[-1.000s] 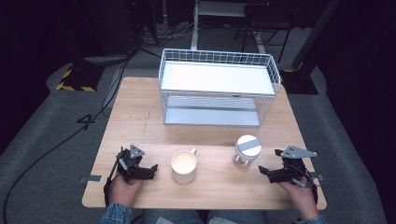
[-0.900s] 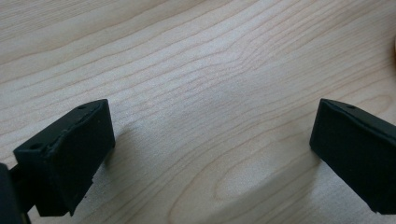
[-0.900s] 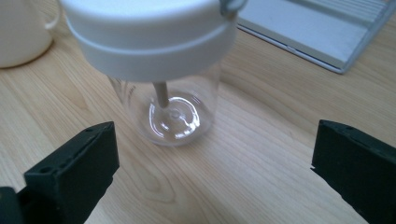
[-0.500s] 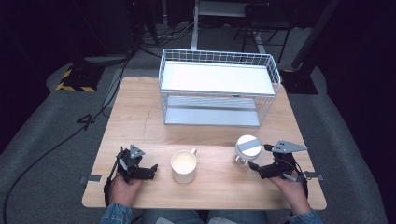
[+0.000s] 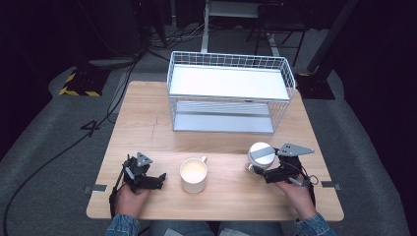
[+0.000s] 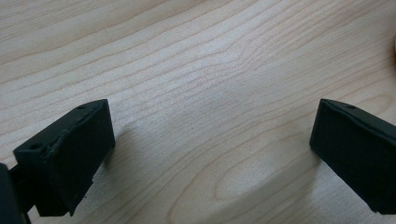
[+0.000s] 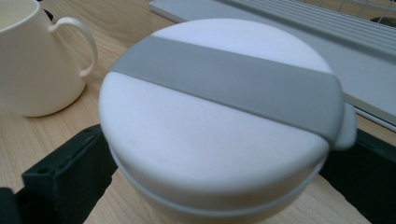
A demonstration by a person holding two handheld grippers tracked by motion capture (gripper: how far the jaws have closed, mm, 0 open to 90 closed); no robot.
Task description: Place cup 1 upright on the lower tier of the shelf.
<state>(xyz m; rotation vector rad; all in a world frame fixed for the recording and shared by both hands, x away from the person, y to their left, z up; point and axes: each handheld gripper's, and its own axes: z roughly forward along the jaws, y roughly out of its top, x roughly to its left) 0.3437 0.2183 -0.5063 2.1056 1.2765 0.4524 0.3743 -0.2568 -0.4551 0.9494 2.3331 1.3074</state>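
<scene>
Closing on the lidded jar

We have the right tongs (image 5: 259,172) spread, one jaw at each side of the white-lidded jar (image 7: 224,121) at the near right of the surface (image 5: 147,123), just right of the cream mug (image 5: 193,174). We should squeeze evenly below the lid rim, keeping it upright. Our left tongs (image 5: 155,181) rest spread and empty, near left.

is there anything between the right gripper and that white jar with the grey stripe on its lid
Nothing visible. The right gripper has its jaws on either side of the jar, with no object in the gap. The mug stands off to the side, apart from both.
</scene>
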